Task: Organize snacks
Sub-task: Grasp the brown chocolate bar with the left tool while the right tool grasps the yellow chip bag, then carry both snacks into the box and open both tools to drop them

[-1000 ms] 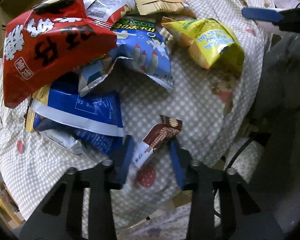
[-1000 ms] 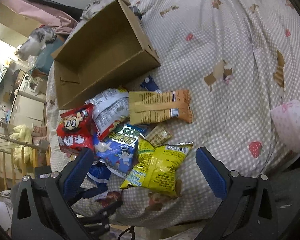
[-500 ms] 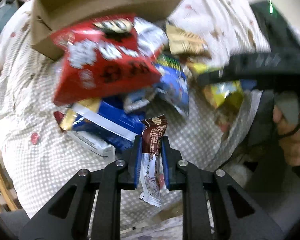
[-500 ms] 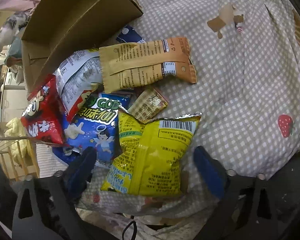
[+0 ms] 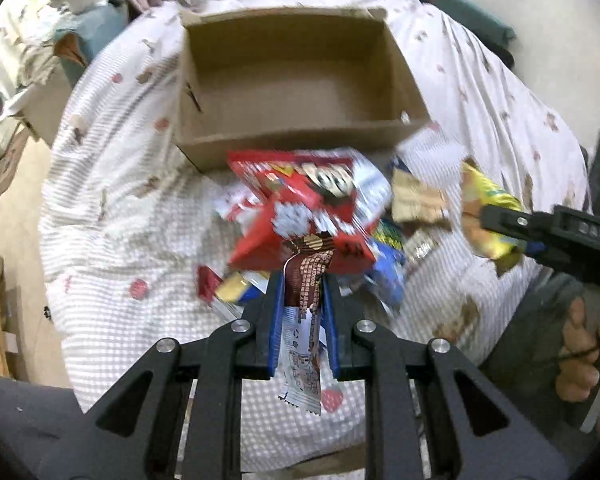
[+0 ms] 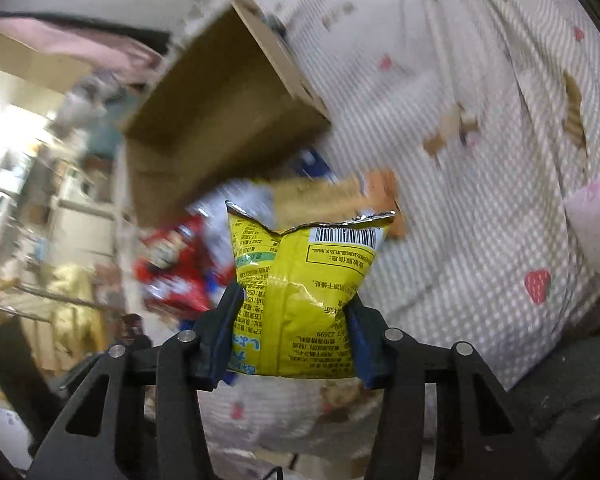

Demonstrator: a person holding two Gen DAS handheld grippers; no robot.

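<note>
Brown wafer bar [image 5: 305, 276] sits pinched upright in our left gripper [image 5: 302, 312], lifted clear of the snack pile [image 5: 312, 208] on the bed [image 5: 112, 208]. Cardboard box [image 5: 296, 76] lies open and empty just beyond the pile.

Right wrist view: our right gripper [image 6: 294, 322] has just been closing, and its pads now press the sides of the yellow chip bag [image 6: 300, 280], raised above the bedding.

We judge both snacks are picked; next comes carrying each over the box rim and letting go inside.
</note>
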